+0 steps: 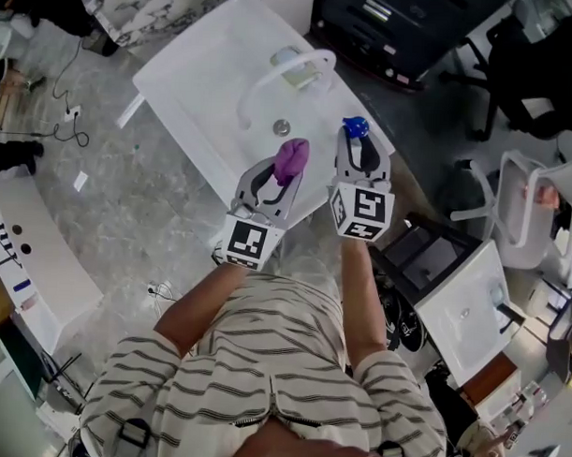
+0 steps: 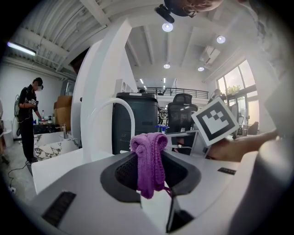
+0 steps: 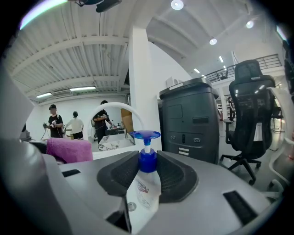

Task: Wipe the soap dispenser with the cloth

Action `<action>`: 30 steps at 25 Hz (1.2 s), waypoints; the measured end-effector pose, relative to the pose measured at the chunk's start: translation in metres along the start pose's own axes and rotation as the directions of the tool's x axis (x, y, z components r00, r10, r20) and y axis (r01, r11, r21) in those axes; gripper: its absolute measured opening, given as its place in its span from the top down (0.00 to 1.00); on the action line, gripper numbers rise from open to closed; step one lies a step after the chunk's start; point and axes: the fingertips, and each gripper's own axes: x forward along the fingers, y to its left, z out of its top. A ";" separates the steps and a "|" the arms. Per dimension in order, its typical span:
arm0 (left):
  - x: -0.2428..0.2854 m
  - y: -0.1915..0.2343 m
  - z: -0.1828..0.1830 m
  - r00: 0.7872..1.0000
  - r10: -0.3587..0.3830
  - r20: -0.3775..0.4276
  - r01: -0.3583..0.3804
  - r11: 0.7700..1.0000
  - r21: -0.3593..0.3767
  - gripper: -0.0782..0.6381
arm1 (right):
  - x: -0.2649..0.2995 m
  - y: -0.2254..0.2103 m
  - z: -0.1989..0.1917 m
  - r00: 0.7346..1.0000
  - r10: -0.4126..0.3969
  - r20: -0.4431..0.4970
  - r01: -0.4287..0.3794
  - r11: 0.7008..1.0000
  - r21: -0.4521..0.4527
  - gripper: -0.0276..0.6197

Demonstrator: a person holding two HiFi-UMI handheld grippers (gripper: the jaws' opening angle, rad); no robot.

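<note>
- The left gripper (image 1: pixel 273 183) is pinching the purple cloth (image 2: pixel 149 156). A folded wad is standing up above its jaws and a tail is hanging down between them.
- The right gripper (image 1: pixel 361 152) is clamping the soap dispenser (image 3: pixel 143 186) by its clear body. The blue pump head (image 3: pixel 145 135) is standing upright above the jaws.
- Both are hanging side by side, apart, over the near edge of the white worktop (image 1: pixel 197 89), with the arched faucet (image 1: pixel 273 72) farther off.
- Cloth and bottle are not touching, so the wiping looks not yet begun.
- The raised wad is probably the part to bring onto the bottle's neck and shoulder, which the jaws are leaving bare.
- Light strokes against a firm right grip should be stopping the bottle from twisting, and pushing down on the pump risks squirting soap.
</note>
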 end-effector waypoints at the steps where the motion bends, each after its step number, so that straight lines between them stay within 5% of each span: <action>1: -0.002 -0.001 0.002 1.000 -0.003 0.002 0.003 1.000 0.002 0.74 | -0.005 0.003 0.004 1.000 0.008 0.003 -0.008 1.000 0.001 0.76; 15: -0.033 -0.017 0.031 0.998 -0.040 0.047 0.038 0.998 0.044 0.74 | -0.067 0.049 0.059 0.995 0.093 0.041 -0.092 0.995 -0.030 0.76; 30: -0.058 -0.039 0.043 0.993 -0.093 0.075 0.086 0.992 0.093 0.74 | -0.101 0.082 0.074 0.992 0.120 0.051 -0.118 0.992 -0.040 0.75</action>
